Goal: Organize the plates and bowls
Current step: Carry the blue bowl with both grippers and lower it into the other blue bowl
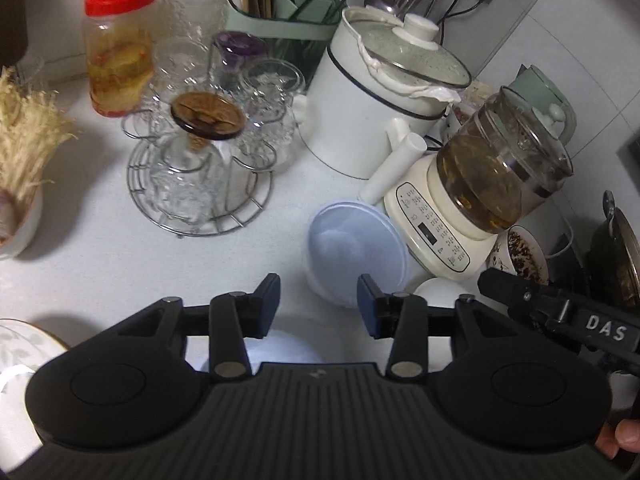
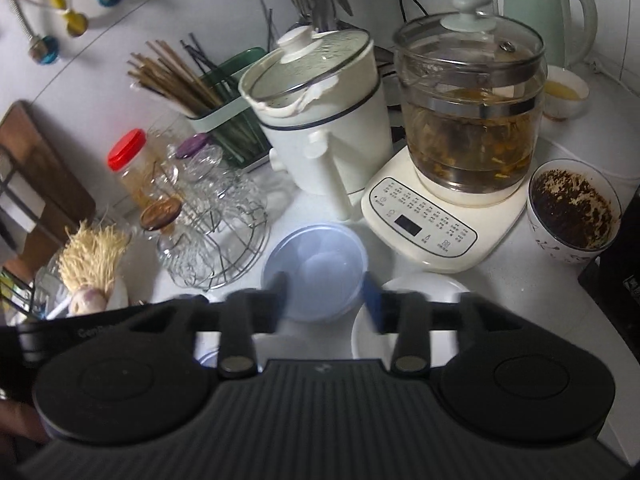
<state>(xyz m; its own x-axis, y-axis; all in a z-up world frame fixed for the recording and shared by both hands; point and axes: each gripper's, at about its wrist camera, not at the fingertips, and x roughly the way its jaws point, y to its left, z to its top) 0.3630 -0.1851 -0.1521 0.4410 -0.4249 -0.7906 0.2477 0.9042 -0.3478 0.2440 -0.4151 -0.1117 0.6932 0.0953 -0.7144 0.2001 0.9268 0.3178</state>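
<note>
Two grippers, both empty, both lifted clear of a crowded white counter [image 1: 100,240].

From the left wrist: left gripper [image 1: 319,300] with jaws apart, nothing between the pads, pointing steeply down at the counter. Just beyond the fingertips, a pale blue plastic bowl [image 1: 354,248], tipped on its side against the cream base of a glass tea kettle [image 1: 504,172]. Beside the bowl and lower, a white bowl [image 1: 440,290], only partly seen. At the lower left edge, a leaf-patterned plate [image 1: 24,344], well apart from the bowls. To the right, the other gripper's black arm [image 1: 552,312], with a fingertip of the holding hand [image 1: 624,436] showing in the corner.

From the right wrist: right gripper [image 2: 324,300], blurred, jaws likewise apart and clamping nothing, angled down. Straight ahead between the fingers, the same blue bowl [image 2: 316,264], mouth toward the camera, near a wire rack of glasses [image 2: 216,232]. Right of it, touching or nearly so, a white dish [image 2: 416,292]; whether plate or bowl, hard to tell. Farther right, a patterned cup of dark dregs [image 2: 572,212], beside the kettle base.

Judged step: between placements, with bowls gathered in front of the kettle and the next piece not yet picked. Next move likely calls for choosing one item, perhaps the plate at the left, lowering with jaws wide enough for its rim, and gripping the edge without knocking the glass rack.
</note>
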